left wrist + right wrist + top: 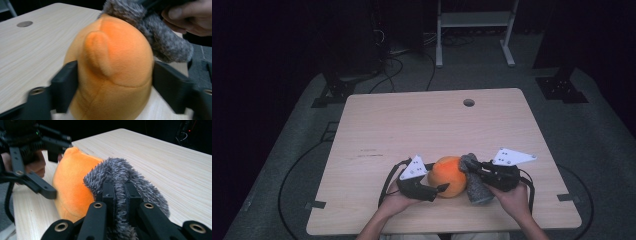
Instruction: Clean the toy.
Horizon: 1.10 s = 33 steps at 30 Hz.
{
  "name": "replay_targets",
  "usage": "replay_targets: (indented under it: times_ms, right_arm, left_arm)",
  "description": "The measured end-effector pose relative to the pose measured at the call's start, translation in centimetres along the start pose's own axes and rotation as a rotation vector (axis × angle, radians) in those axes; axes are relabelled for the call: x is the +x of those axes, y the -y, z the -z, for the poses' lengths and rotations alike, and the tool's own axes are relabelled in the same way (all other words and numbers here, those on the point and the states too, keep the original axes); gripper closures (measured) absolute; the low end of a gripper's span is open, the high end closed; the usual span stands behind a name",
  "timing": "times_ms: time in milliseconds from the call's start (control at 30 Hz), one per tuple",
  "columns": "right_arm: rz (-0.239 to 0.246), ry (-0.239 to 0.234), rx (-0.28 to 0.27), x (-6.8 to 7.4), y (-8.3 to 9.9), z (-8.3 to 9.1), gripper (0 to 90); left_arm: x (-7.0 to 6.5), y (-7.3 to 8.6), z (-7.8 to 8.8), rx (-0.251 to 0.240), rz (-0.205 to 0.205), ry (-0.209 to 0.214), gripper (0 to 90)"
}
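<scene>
The orange plush toy (112,72) sits between the left hand-held gripper's (115,82) parted jaws, its base cut off; the right hand-held gripper (119,192) pinches the grey furry piece (120,175); the surface (422,125) beyond is free.

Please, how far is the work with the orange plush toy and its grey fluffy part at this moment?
Done: both grippers have reached the toy at the near edge of the table. In hand: the right gripper is shut on the grey fluffy part, while the left gripper has its jaws on either side of the orange plush toy, apparently not squeezing it. Left: whatever follows; both pieces lie together, with no destination visible.
</scene>
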State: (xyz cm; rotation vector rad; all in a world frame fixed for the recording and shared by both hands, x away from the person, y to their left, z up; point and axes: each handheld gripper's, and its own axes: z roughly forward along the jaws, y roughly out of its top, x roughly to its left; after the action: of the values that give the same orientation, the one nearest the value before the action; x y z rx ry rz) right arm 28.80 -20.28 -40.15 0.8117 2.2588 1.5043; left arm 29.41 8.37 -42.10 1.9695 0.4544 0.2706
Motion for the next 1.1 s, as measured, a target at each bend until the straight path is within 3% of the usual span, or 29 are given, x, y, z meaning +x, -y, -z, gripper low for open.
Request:
replay_targets:
  times_ms: [67,133,233,267,333,400,433,467,600,667,733,833,867,900,967,1033,1100]
  right_arm:
    - [-0.003,-0.007,-0.004,-0.1,0.1,-0.1,81.3]
    - [-0.006,-0.024,-0.009,-0.1,0.0,-0.1,81.3]
    - [0.019,-0.027,-0.005,0.7,-0.3,-0.2,81.3]
    - [0.032,-0.03,-0.008,1.1,-0.5,-0.2,81.3]
    - [0.052,-0.076,-0.027,1.9,-0.9,-0.2,81.3]
    - [0.071,-0.118,-0.038,2.9,-1.3,-0.5,81.3]
    - [0.118,-0.101,-0.03,3.5,-1.6,-0.8,81.3]
    - [0.132,-0.091,-0.026,3.7,-1.7,-0.8,81.3]
    - [0.071,-0.047,-0.013,1.8,-1.1,-0.7,81.3]
    - [-0.005,-0.046,-0.003,0.2,-0.2,-0.5,81.3]
    - [-0.019,-0.047,0.009,-0.2,0.1,-0.4,81.3]
    - [-0.006,-0.048,0.015,0.1,0.3,-0.4,81.3]
    - [-0.002,-0.053,0.014,0.2,0.2,-0.4,81.3]
    - [0.002,-0.057,0.013,0.3,0.1,-0.4,81.3]
    - [0.018,-0.071,0.005,0.9,-0.2,-0.4,81.3]
    - [0.046,-0.109,-0.017,1.9,-0.8,-0.3,81.3]
    - [0.069,-0.158,-0.045,2.7,-1.4,-0.3,81.2]
  left_arm:
    - [0.3,0.0,-0.3,0.011,0.027,-0.011,12.1]
    - [0.4,0.2,-0.7,0.03,0.038,0.007,10.6]
    - [0.1,0.2,-0.4,0.014,-0.006,-0.027,26.5]
    - [0.1,0.0,-0.2,0.002,0.011,-0.036,30.7]
    - [0.0,-0.1,-0.1,-0.014,0.025,-0.057,34.6]
    - [-0.5,-0.5,0.0,-0.007,-0.023,-0.085,35.5]
    - [-0.7,-0.5,0.1,-0.009,-0.036,-0.092,36.3]
    - [-0.7,-0.5,0.2,-0.012,-0.035,-0.094,36.8]
    - [-0.8,0.1,0.1,0.014,-0.075,-0.064,37.0]
    - [-0.9,0.0,0.0,0.022,-0.088,-0.031,33.5]
    - [-0.8,0.0,-0.2,0.014,-0.07,-0.005,26.0]
    - [-0.2,-0.1,-0.4,0.027,-0.01,-0.019,11.7]
    - [0.0,0.0,-0.5,0.037,0.007,-0.003,10.9]
    - [-0.1,0.1,-0.5,0.031,-0.011,-0.01,14.7]
    - [-0.9,0.0,-0.1,0.009,-0.099,-0.068,28.3]
    - [-1.4,-0.3,-0.1,-0.007,-0.137,-0.107,33.5]
    - [-1.8,-0.3,-0.3,0.013,-0.172,-0.098,34.5]
